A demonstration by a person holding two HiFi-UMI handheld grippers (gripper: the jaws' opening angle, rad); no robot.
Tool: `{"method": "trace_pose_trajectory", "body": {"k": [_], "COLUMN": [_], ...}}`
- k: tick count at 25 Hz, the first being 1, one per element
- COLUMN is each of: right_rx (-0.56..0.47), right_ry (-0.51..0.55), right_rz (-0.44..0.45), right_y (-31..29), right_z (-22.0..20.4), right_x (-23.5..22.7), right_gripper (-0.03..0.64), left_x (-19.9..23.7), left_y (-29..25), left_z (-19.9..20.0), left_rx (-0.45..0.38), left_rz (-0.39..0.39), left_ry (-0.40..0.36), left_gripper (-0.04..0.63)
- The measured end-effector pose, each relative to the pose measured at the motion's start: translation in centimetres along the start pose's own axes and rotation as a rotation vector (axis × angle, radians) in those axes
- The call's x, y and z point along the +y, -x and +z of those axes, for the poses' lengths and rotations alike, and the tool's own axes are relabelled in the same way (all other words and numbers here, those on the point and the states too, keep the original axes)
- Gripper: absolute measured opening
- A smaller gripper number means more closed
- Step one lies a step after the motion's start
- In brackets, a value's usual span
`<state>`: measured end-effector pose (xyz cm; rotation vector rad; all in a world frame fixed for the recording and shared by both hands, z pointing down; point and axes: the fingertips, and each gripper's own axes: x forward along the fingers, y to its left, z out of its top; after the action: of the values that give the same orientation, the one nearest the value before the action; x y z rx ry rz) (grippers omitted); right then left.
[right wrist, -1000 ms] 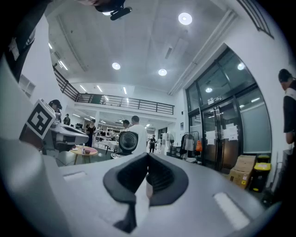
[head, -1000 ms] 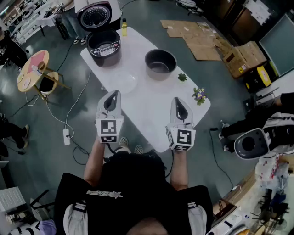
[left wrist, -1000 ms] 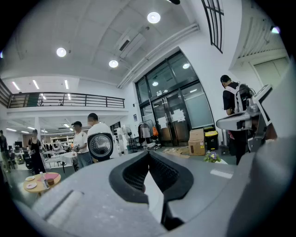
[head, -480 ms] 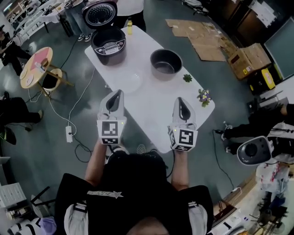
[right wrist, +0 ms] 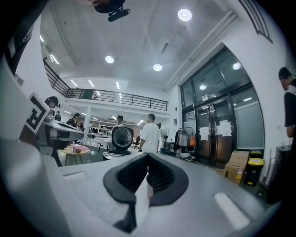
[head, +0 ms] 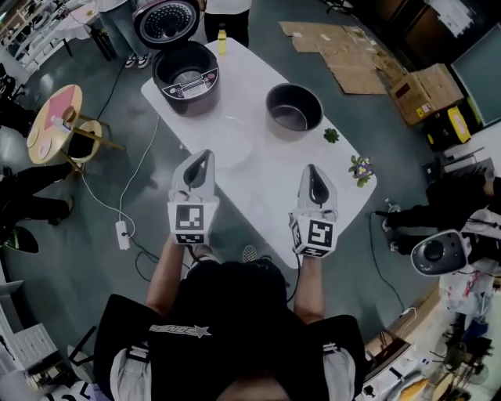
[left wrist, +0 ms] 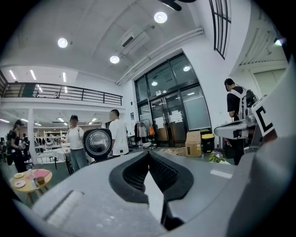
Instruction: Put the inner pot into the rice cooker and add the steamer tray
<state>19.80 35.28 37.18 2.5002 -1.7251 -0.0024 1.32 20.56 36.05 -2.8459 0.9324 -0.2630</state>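
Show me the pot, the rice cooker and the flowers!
pot [head: 293, 111], head view, on its inside bottom.
rice cooker [head: 185, 75], head view, in the middle of its open body.
flowers [head: 361, 167], head view, on the blossoms.

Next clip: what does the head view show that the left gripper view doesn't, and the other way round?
Only the head view: the inner pot and the clear steamer tray, standing apart on the white table, both untouched. Only the left gripper view: the left gripper with its jaws shut on nothing, and glass doors behind. Both: the rice cooker lid, raised, and the flowering plant.
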Motion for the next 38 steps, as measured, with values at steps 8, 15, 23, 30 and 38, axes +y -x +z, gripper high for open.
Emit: {"method": "trace_pose_trajectory", "body": {"k": [8, 15, 23, 30, 38], "right_rx": [0.030, 0.053, 0.086, 0.147, 0.195], "right_ry": [-0.004, -0.005, -0.027, -0.037, -0.066], "right_rz": [-0.122, -0.256, -0.434, -0.502, -0.510], "right_y": [-5.1, -7.5, -7.7, -8.0, -9.8], "right_z": [0.7, 1.1, -0.3, -2.5, -5.1], "right_x": [2.2, 3.8, 3.7, 2.5, -1.8], "right_gripper": [0.005, 0.005, 0.005, 0.005, 0.005], "left_x": [5.7, 8.1, 7.6, 5.0, 1.5], "left_y": [-5.7, -10.1, -14.2, -17.2, -21.5], "left_z": [-0.6, -0.6, -1.5, -2.1, -3.7], "left_rx": [-0.010, -0.028, -0.039, -0.035, 0.035], "left_rz": [-0.108, -0.253, -0.435, -0.539, -0.571], "left_ry": [0.010, 0.001, -0.023, -0.023, -0.030], "left_gripper": [0.011, 0.011, 0.011, 0.011, 0.011]}}
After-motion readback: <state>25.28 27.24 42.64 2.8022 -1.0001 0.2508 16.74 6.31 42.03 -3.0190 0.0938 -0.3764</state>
